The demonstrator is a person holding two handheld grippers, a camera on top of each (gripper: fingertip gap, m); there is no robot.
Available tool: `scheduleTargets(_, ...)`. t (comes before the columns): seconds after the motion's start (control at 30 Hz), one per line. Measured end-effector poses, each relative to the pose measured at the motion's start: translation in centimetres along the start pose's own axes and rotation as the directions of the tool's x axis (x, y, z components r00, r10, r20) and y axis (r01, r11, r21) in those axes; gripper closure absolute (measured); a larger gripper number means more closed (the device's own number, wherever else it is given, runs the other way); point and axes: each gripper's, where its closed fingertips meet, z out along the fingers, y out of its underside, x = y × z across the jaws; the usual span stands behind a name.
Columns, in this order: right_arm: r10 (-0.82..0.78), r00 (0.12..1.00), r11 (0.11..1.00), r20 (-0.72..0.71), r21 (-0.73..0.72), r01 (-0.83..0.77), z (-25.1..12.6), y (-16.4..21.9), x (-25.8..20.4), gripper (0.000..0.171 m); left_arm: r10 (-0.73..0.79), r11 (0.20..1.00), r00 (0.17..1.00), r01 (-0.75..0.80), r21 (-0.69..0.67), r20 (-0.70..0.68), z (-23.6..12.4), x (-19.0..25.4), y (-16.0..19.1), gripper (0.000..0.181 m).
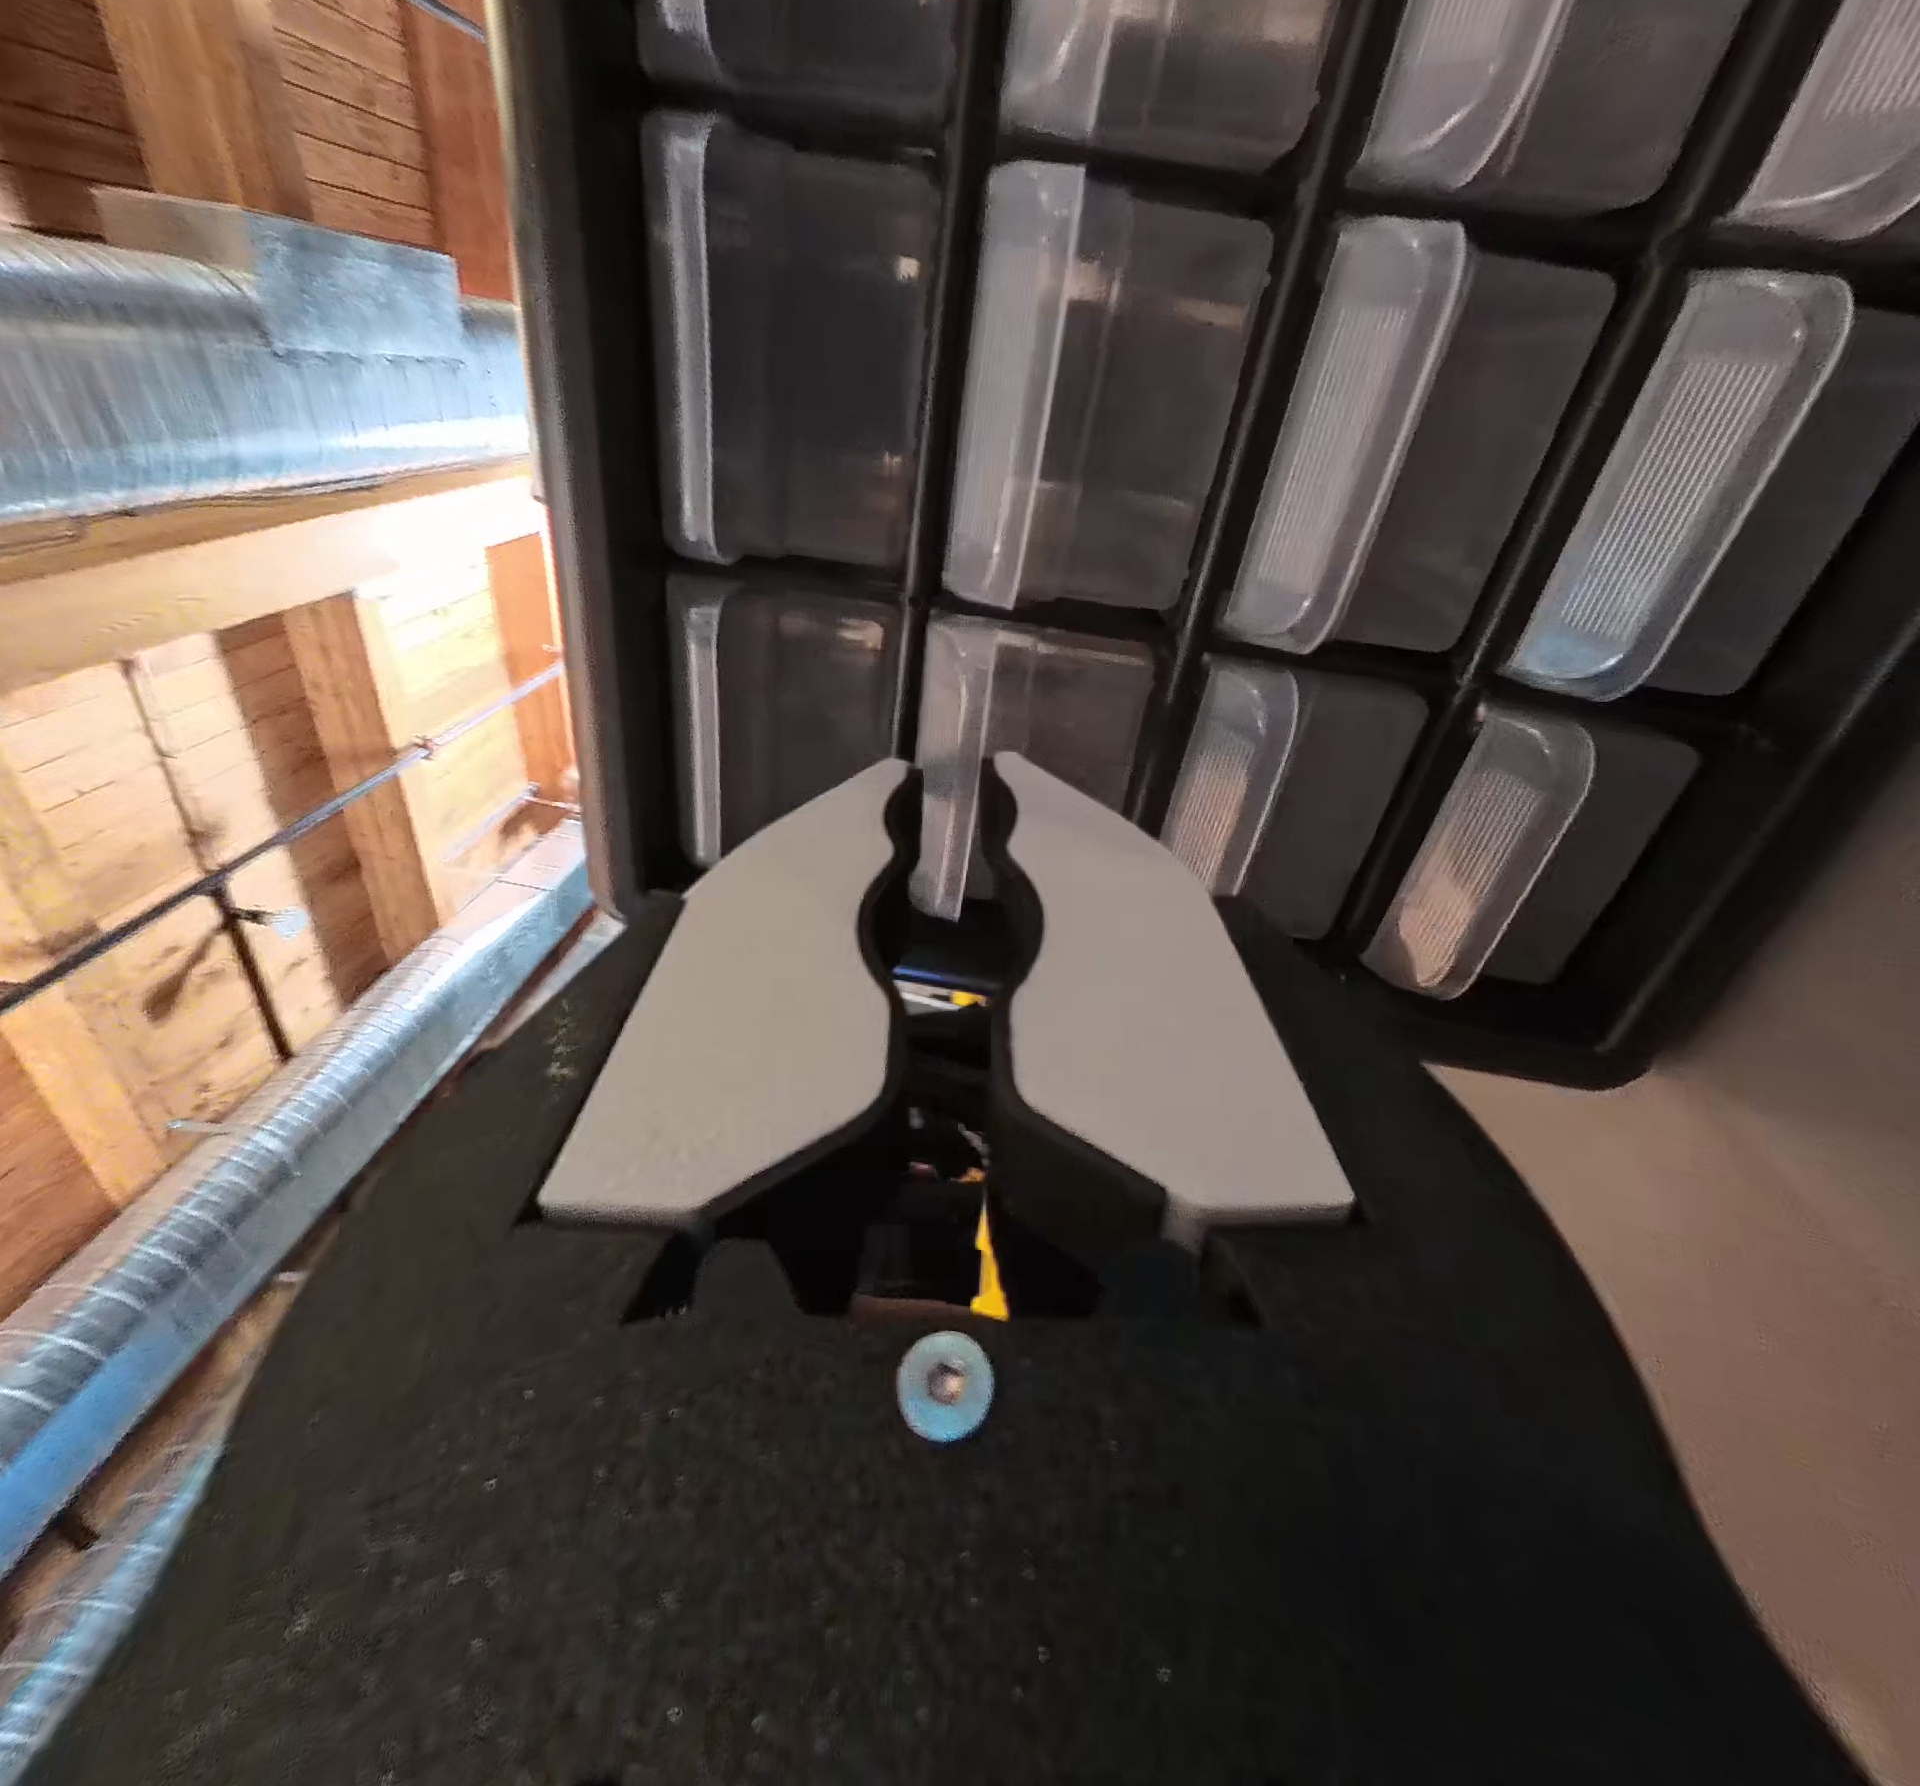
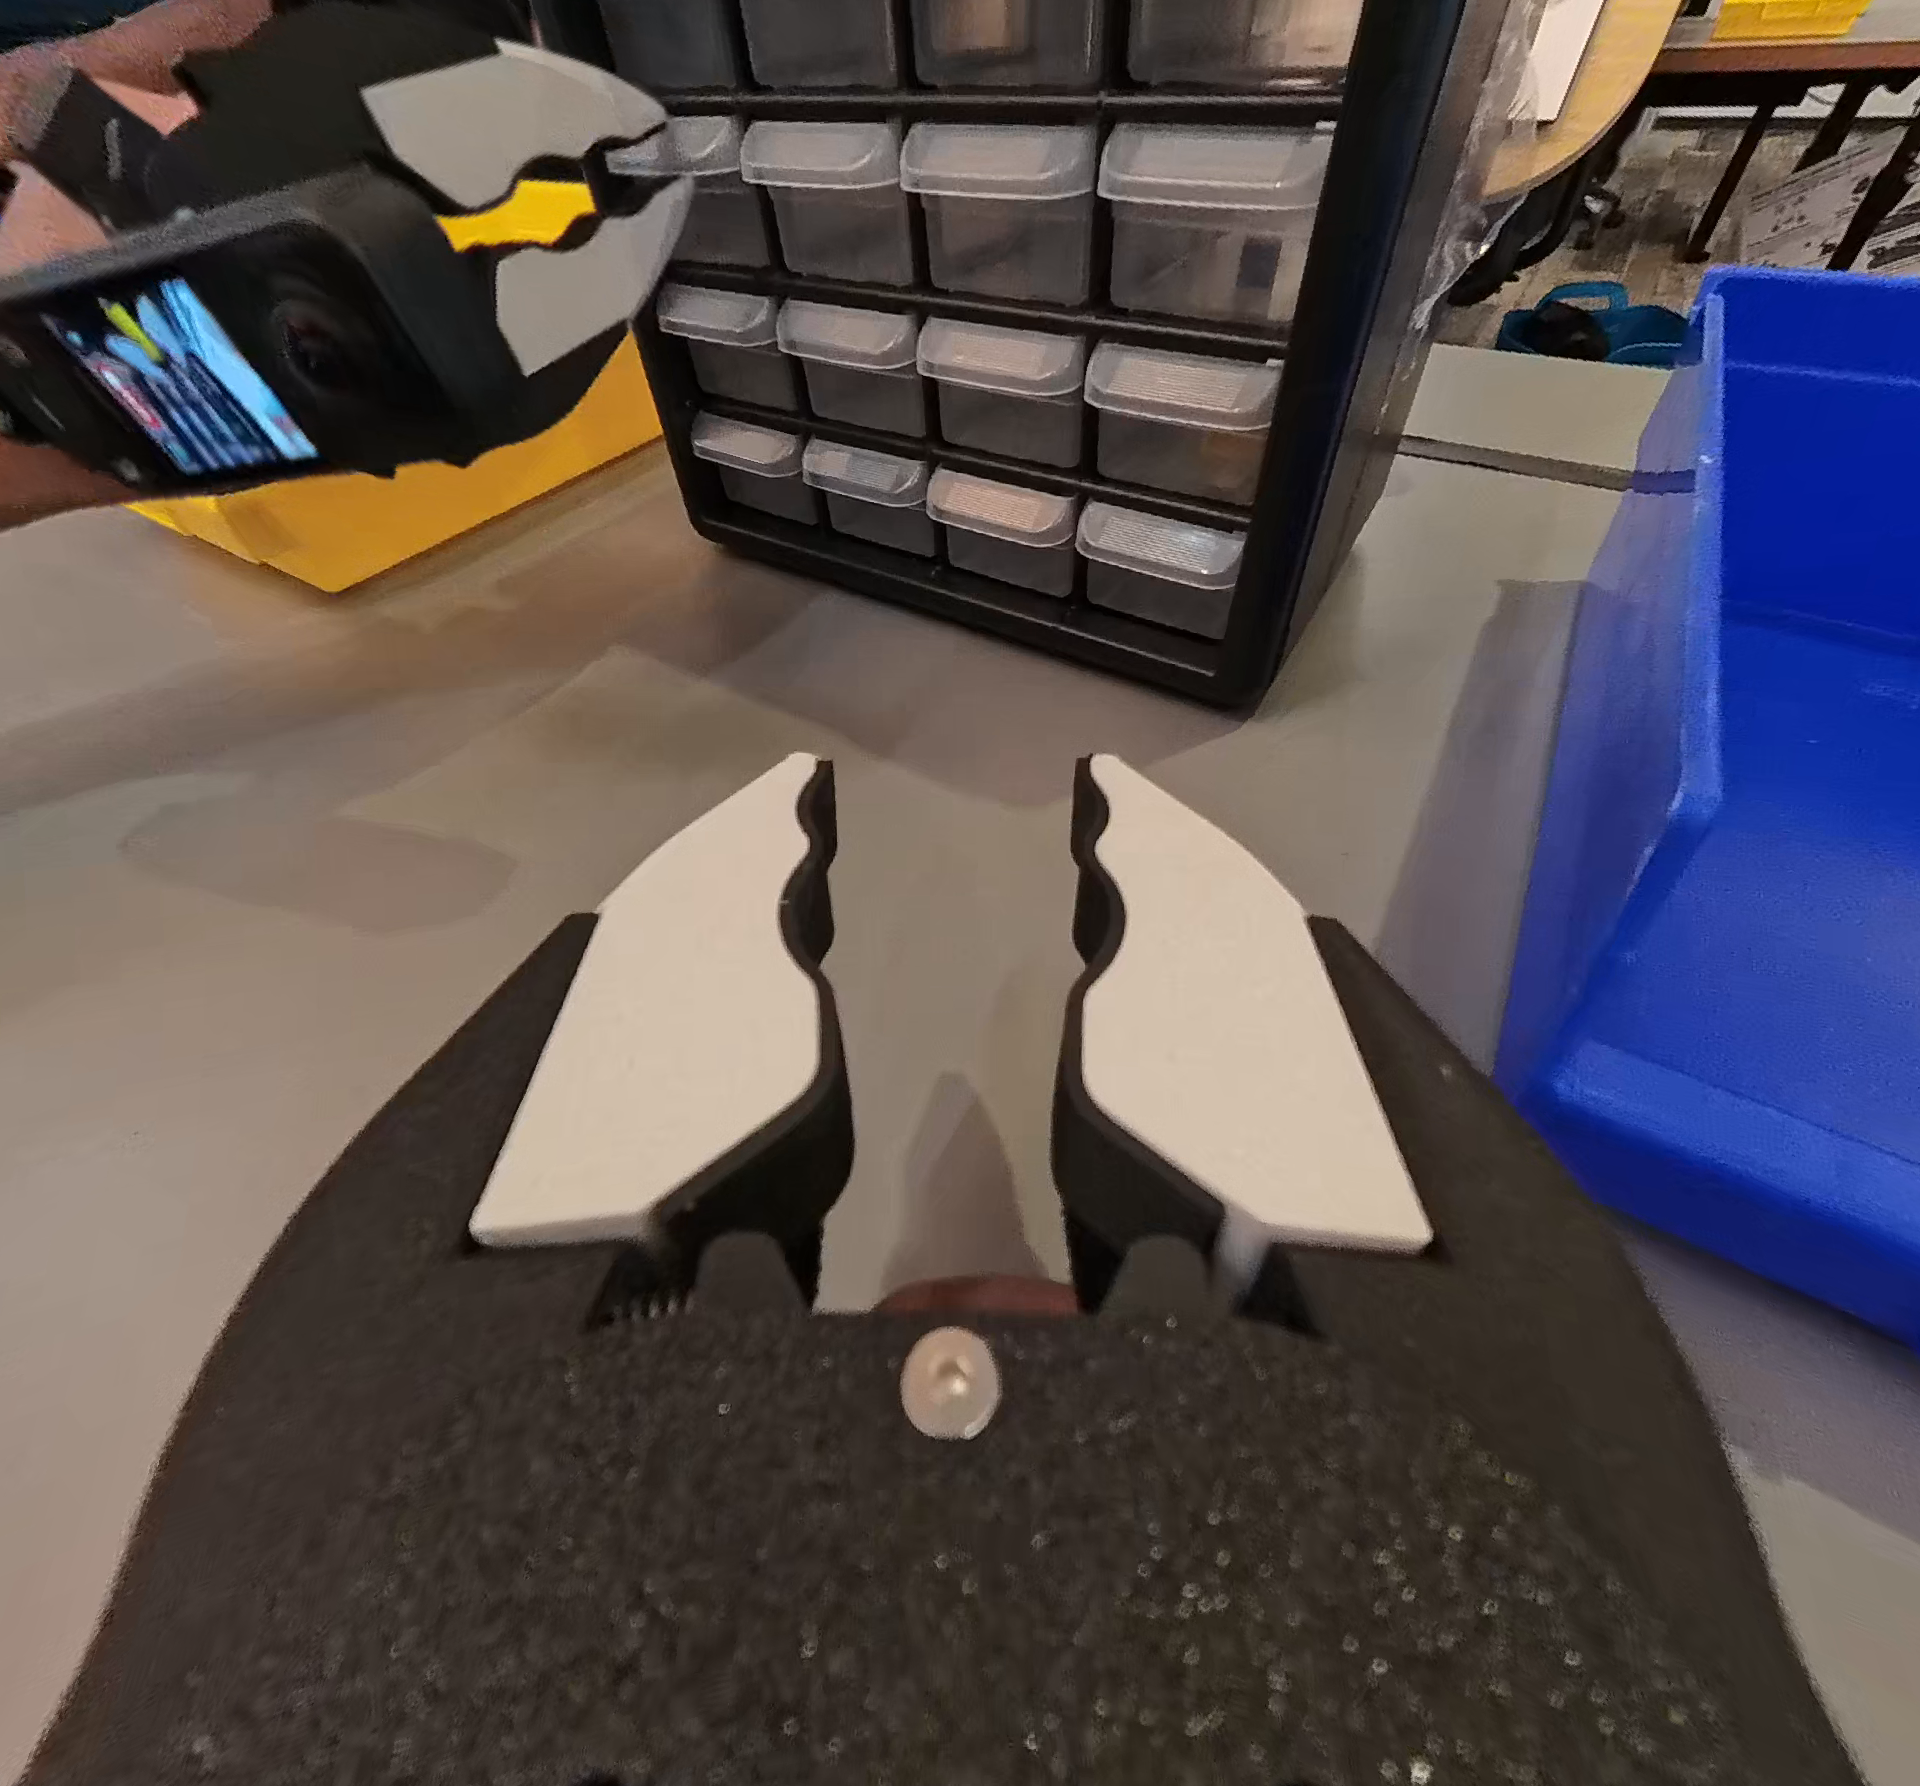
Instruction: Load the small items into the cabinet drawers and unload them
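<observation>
The right gripper [image 2: 951, 780] hovers over the grey table [image 2: 312, 801], its jaws apart with nothing between them. A blue bin [image 2: 1766, 853] sits just to its right, and the black drawer cabinet [image 2: 1340, 282] stands ahead. Up to the left, the left gripper [image 1: 954, 786] is clamped on a clear drawer handle [image 1: 951, 801] in the cabinet's leftmost column, with a yellow bin [image 2: 416, 510] below

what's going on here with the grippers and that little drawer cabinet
A person is working two handheld grippers at a black cabinet of small clear drawers on a grey table. The left gripper is shut on the handle of a drawer in the cabinet's leftmost column, second row from the top, seemingly about to pull it. The right gripper is open and empty over the table. A blue bin sits to the right, a yellow bin to the left.
</observation>
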Motion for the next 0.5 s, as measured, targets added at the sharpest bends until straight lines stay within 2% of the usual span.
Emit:
scheduleTargets(0.1,0.018,1.000,1.000,0.011,0.001,-0.018,0.0,0.0,-0.1,0.128,0.019,1.000,0.999,-0.019,0.004,0.037,-0.8,0.0,-0.2,0.172)
scheduleTargets(0.33,0.022,1.000,1.000,0.021,0.002,-0.022,-0.1,-0.1,-0.5,0.128,-0.102,0.995,0.995,0.102,0.006,-0.005,-4.0,-0.3,-0.7,0.170)
scheduleTargets(0.43,0.030,0.999,1.000,0.029,-0.005,-0.030,0.0,0.1,-0.6,0.128,-0.228,0.973,0.973,0.227,-0.031,-0.045,-5.3,-0.4,-0.6,0.168)
scheduleTargets(0.5,0.037,0.999,0.999,0.033,-0.005,-0.037,0.0,0.1,-0.6,0.128,-0.349,0.937,0.934,0.347,-0.042,-0.071,-6.2,-0.7,-0.9,0.159)
